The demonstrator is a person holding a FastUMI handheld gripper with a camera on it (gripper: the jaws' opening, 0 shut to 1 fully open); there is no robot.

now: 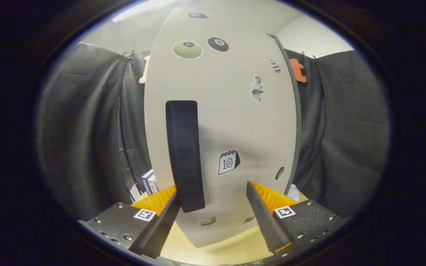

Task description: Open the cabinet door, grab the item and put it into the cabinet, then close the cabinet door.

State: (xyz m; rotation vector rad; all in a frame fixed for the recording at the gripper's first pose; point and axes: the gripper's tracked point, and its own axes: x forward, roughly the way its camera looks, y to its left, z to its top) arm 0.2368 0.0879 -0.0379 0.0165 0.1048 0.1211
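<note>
A white cabinet door [231,122] with several stickers stands close ahead of me. Its tall black handle [184,155] runs upright on the door's left half. My gripper [213,190] is open, and the handle's lower end sits between the fingers, right beside the left fingertip [174,199]. The right fingertip [252,190] stands well clear of the handle, in front of the bare door. Neither finger presses on anything. A small blue and white box [149,181] stands on the table left of the cabinet, beyond the left finger.
The cabinet's dark right edge [298,118] runs down the door's side. A light wooden tabletop [231,249] lies under the fingers. A thin black cable [124,147] hangs by the booth's wall on the left.
</note>
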